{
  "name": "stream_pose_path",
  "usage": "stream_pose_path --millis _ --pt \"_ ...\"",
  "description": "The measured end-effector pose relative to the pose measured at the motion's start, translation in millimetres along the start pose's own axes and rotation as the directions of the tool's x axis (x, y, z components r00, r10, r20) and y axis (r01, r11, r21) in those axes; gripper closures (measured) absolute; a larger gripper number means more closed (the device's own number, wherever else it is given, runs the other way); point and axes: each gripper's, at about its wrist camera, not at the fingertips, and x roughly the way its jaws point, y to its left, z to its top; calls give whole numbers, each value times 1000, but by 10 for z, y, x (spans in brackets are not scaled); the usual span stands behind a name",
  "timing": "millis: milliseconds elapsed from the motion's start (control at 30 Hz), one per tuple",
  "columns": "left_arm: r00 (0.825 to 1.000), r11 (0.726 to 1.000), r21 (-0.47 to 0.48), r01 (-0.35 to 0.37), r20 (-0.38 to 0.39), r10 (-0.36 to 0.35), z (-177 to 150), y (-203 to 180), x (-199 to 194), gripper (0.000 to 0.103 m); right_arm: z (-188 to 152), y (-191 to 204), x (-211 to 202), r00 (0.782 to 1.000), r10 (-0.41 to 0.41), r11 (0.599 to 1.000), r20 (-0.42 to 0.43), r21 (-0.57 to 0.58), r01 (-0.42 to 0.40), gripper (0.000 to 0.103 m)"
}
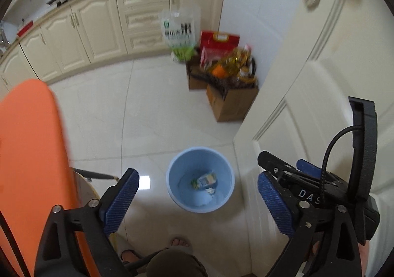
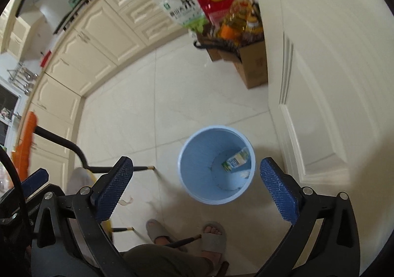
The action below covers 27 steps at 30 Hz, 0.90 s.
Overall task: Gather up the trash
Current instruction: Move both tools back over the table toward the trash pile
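Trash sits at the bottom of the blue bin (image 1: 200, 179): a small green-and-white carton (image 1: 205, 179) lying on its side, with a pale scrap beside it. In your left wrist view the bin stands on the tiled floor (image 1: 152, 114), low in the centre of the frame, framed between the two blue pads. Your left gripper (image 1: 198, 199) has its jaws spread wide with nothing between them. In the right wrist view the bin (image 2: 216, 165) lies lower centre, the carton (image 2: 235, 160) against its right-hand wall. Your right gripper (image 2: 197, 190) also hangs wide open and empty above it. Cardboard boxes (image 1: 231, 102) of groceries stand by the door (image 1: 320, 75), upper right of centre.
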Motion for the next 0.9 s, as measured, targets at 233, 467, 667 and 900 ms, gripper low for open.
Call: stream_pose_path --millis 233,467,667,900 --pt "979 999 -35 -22 201 29 -461 430 -1066 3 -105 569 -857 990 30 997 141 -75 -19 0" --pt "926 990 -98 -97 355 125 -1173 916 -1863 1 -360 1402 -1551 965 87 977 249 -213 -34 0" --pt "882 972 -187 -142 422 210 -1933 1132 -2271 1 -671 2112 -1968 942 154 941 298 -334 -48 0" --pt "834 941 -286 -180 463 300 -2735 1164 -2899 1 -1027 2824 -2264 919 236 884 316 -462 -68 0"
